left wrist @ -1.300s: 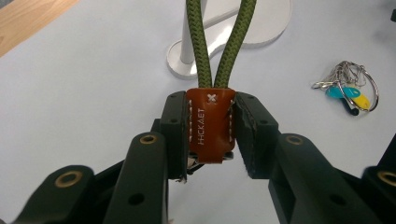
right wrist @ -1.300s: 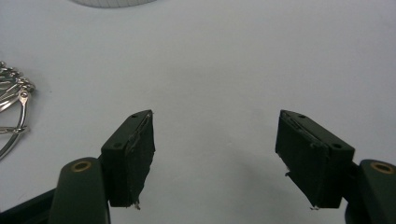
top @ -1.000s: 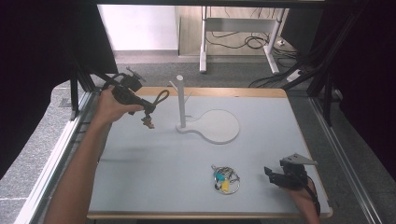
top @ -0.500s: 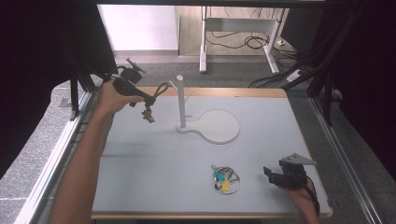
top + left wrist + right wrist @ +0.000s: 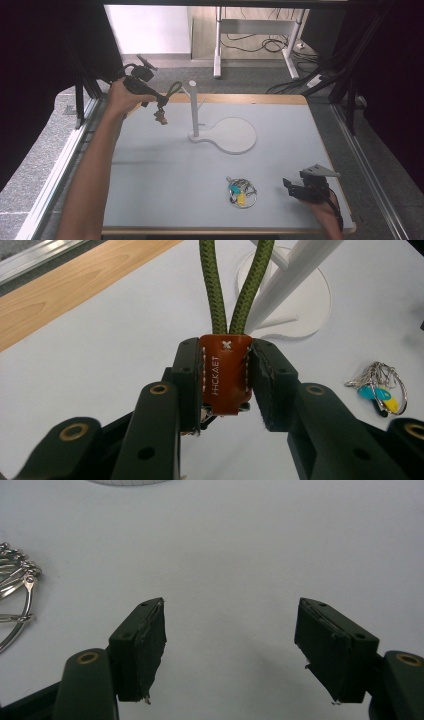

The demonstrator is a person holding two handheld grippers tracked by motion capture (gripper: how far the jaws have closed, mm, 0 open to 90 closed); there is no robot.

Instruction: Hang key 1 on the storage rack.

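- High view: the left gripper (image 5: 159, 104) is hanging in the upper left of the frame, above the table's (image 5: 150, 165) far left corner, pinching a keychain (image 5: 161, 116) whose green cord loop (image 5: 173, 90) is arching up toward the white stand (image 5: 193, 107) just to its right. The right gripper (image 5: 292, 187) is sitting low at the lower right, with a bunch of keys (image 5: 240, 191) lying on the table near it, to its left.
- Left gripper view: the jaws are pressing on both sides of the keychain's brown leather tab (image 5: 225, 375) at the frame's centre. The green cord is rising from the tab to the top edge, beside the stand's post (image 5: 290, 280). The keys (image 5: 380, 390) are lying at the right edge.
- Right gripper view: the jaws are standing spread wide over bare table (image 5: 225, 545), gripping nothing. The key rings (image 5: 15, 600) are lying at the left edge, apart from the jaws.
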